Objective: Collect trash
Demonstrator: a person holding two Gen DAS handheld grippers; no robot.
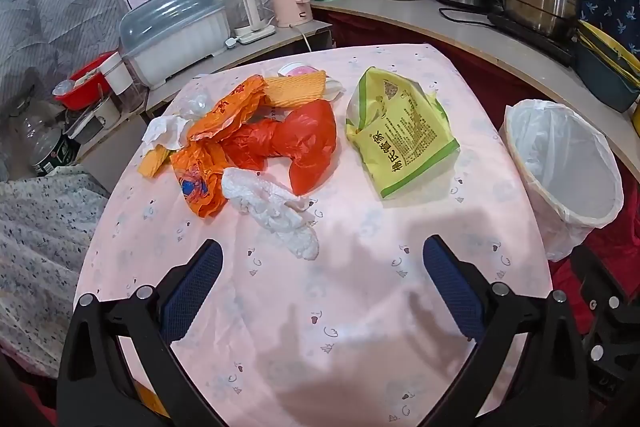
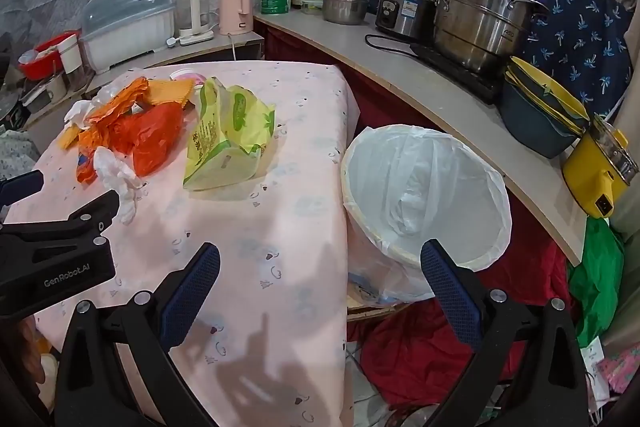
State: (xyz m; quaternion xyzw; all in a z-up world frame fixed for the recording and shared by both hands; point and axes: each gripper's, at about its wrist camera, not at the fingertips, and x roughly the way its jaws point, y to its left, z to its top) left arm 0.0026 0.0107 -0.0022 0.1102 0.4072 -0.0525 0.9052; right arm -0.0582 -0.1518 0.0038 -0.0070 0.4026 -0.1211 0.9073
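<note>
Grippers first, nearest the viewer: the left gripper [image 1: 322,279], black with blue-padded fingers, hangs released above the bare near part of a pink patterned tablecloth [image 1: 320,327], with nothing between its jaws. The right gripper [image 2: 320,283] is likewise released and empty, hovering over the table's right edge, one finger above the cloth and the other in front of the bin.

Just beyond the left gripper lies a crumpled white paper towel [image 1: 272,211]. Behind it, toward the left, sits a heap of trash: an orange printed plastic bag [image 1: 204,167], a red plastic bag [image 1: 304,143], a yellow foam fruit net [image 1: 296,89] and a crumpled white tissue [image 1: 166,131] at the heap's left edge. To the right of the heap, apart from it, lies a yellow-green printed food pouch [image 1: 400,131].

Right of the table, below its edge, stands a round waste bin lined with a white plastic bag [image 2: 424,187].

Farthest away, a curved countertop [image 2: 420,83] carries a large steel stockpot [image 2: 480,23] draped with a purple cloth, and a pink electric kettle [image 2: 236,7].
</note>
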